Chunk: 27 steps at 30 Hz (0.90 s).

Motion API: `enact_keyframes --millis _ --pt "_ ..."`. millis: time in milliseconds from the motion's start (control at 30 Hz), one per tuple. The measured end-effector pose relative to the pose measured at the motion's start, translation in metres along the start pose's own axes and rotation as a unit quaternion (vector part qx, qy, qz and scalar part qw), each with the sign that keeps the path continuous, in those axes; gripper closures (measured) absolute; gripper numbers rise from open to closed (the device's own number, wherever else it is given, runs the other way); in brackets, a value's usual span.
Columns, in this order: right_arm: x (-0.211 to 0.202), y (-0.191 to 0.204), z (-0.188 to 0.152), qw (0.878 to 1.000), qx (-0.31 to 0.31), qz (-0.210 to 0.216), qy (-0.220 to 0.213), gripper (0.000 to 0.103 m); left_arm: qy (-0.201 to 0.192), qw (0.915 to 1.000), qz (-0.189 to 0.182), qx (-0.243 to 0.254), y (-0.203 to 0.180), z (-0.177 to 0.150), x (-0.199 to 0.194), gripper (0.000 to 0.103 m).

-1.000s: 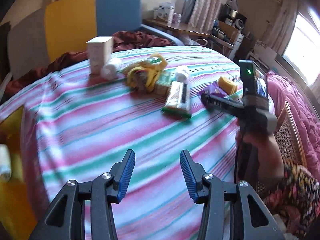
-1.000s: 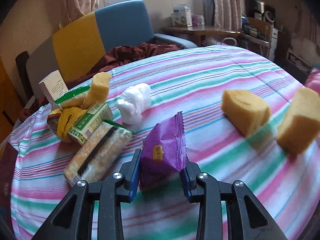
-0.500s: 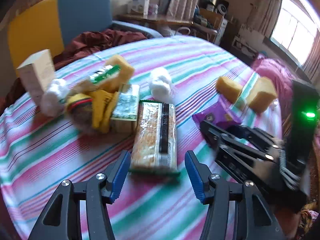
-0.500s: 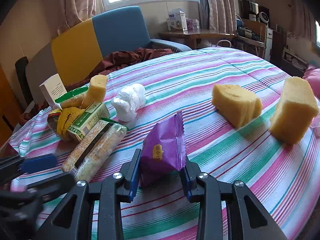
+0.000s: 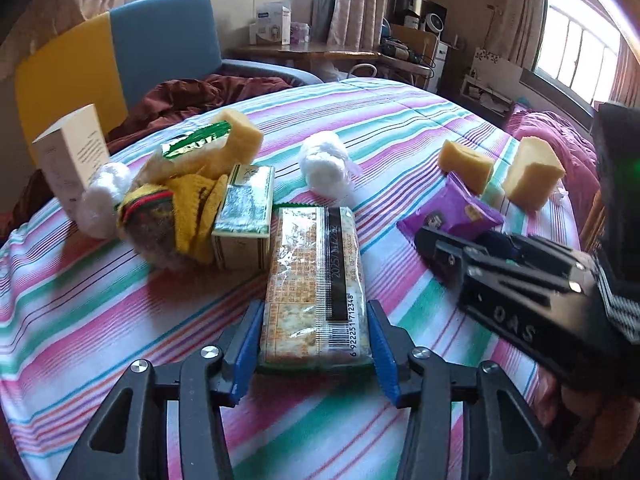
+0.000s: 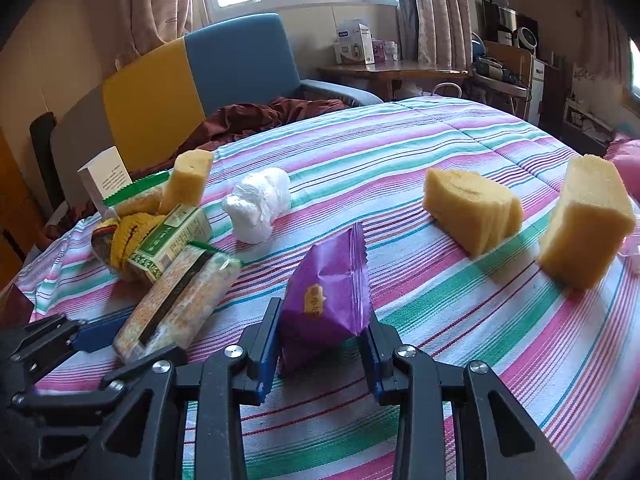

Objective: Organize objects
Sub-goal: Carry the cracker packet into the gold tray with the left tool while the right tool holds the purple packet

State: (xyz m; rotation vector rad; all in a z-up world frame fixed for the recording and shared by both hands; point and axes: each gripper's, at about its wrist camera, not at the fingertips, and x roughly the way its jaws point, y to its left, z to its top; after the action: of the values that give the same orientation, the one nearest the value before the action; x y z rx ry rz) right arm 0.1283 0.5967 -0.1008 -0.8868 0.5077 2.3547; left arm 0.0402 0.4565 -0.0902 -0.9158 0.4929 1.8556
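Left gripper (image 5: 314,354): jaws just closing around near end of long clear-wrapped cracker pack (image 5: 314,280), flat on striped pink-green cloth (image 5: 100,312). Right gripper (image 6: 320,346): blue pads clamped on upright purple foil snack packet (image 6: 330,292).

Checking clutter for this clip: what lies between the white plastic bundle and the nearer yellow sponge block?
Nothing: between the white plastic bundle and the sponge block only bare striped cloth shows, clearest in the right wrist view.
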Motion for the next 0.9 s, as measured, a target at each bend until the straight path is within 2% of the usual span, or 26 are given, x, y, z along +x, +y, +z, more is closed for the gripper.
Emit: enact_keyframes --millis 33,100,133,167,267,367,433,500,567,633,733,767,900 --pt "-0.002 0.000 0.000 1.000 0.000 0.002 -0.003 0.064 -0.003 1.0000 0.004 -0.001 -0.001 -0.004 -0.003 0.053" --pt "-0.006 -0.003 0.000 1.000 0.008 0.004 -0.010 0.047 -0.007 0.9999 0.012 -0.003 0.001 -0.010 -0.009 0.053" --pt "-0.010 -0.006 0.000 1.000 0.017 0.001 -0.018 0.035 -0.011 0.9998 0.014 -0.005 0.002 -0.013 -0.012 0.053" --pt "-0.015 -0.010 0.000 0.999 0.028 -0.005 -0.029 0.030 -0.013 0.9998 0.014 -0.008 0.003 -0.016 -0.015 0.053" --pt "-0.025 -0.020 0.001 0.998 0.049 -0.019 -0.042 0.019 -0.016 0.9996 0.012 -0.020 0.007 -0.023 -0.020 0.053" --pt "-0.015 -0.015 0.006 0.999 0.025 -0.011 -0.017 0.019 -0.016 0.9994 0.012 -0.029 0.009 -0.028 -0.024 0.053" --pt "-0.009 -0.009 0.012 1.000 0.003 -0.024 -0.010 0.019 -0.014 0.9994 0.013 -0.029 0.008 -0.029 -0.025 0.053" --pt "-0.001 -0.004 0.017 0.999 -0.013 -0.030 0.004 0.022 -0.013 0.9993 0.014 -0.031 0.008 -0.029 -0.024 0.051" --pt "0.010 -0.003 0.018 0.999 -0.018 -0.029 0.022 0.041 -0.008 0.9994 0.014 -0.031 0.008 -0.028 -0.024 0.051" --pt "0.012 -0.004 0.015 0.999 -0.022 -0.029 0.026 0.043 -0.002 0.9993 0.021 -0.031 0.007 -0.026 -0.023 0.051" --pt "0.009 0.000 0.012 0.999 -0.035 -0.023 0.017 0.059 -0.005 0.9988 0.017 -0.045 0.007 -0.019 -0.023 0.051" --pt "0.008 0.003 0.010 0.999 -0.041 -0.025 0.016 0.070 -0.006 0.9986 0.016 -0.050 0.007 -0.015 -0.022 0.051" --pt "0.007 0.009 0.009 0.998 -0.058 -0.027 0.014 0.072 0.013 0.9986 0.016 -0.048 0.007 -0.010 -0.007 0.051"
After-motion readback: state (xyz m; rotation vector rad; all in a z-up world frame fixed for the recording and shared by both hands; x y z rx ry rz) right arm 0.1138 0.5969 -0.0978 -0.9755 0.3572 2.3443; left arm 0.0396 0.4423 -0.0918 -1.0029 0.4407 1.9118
